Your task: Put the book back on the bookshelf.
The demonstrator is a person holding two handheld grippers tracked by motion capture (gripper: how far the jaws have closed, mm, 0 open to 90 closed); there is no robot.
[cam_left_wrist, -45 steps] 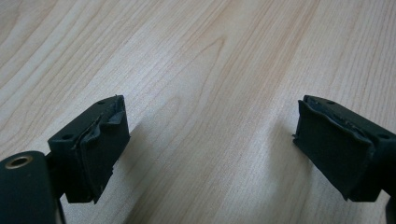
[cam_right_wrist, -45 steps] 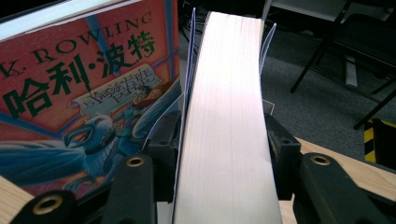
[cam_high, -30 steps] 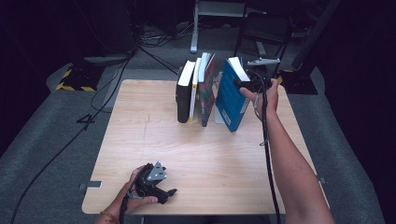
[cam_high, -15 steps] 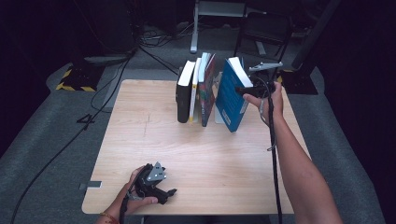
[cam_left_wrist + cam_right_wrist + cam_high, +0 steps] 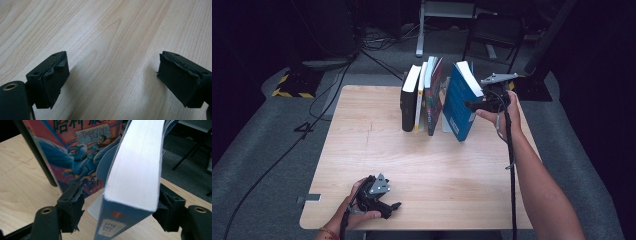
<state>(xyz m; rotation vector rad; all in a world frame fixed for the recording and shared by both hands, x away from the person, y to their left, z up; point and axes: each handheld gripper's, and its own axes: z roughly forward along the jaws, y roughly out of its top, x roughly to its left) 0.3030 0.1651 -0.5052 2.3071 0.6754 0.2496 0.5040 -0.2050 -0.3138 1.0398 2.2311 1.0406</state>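
We kept our right gripper (image 5: 471,104) at the far right of the table (image 5: 362,150), with its jaws set either side of the blue book (image 5: 460,102). In the right gripper view the book's white page edge ran up between the two black jaws. The right pad (image 5: 163,211) looked to sit against the book's side, while the left pad (image 5: 75,207) stood clear of it with a gap. The jaws had just been opening with the book between them, so they no longer pinched it. The blue book (image 5: 135,177) stood on its lower edge and leaned, its top tipped toward the right gripper and away from the other books.

Just left of it, a grey bookend (image 5: 96,208) rested on the table. Beyond that stood a picture-cover book (image 5: 75,152), and in the high view the row went on to the left with a black book (image 5: 408,100) and a thin white book (image 5: 420,97) beside it, all upright at the far middle of the table.

Our left gripper (image 5: 384,202) lay low at the near left edge, held in the left hand (image 5: 357,210). In the left gripper view its jaws stood wide apart over bare wood (image 5: 112,62), with nothing between them.
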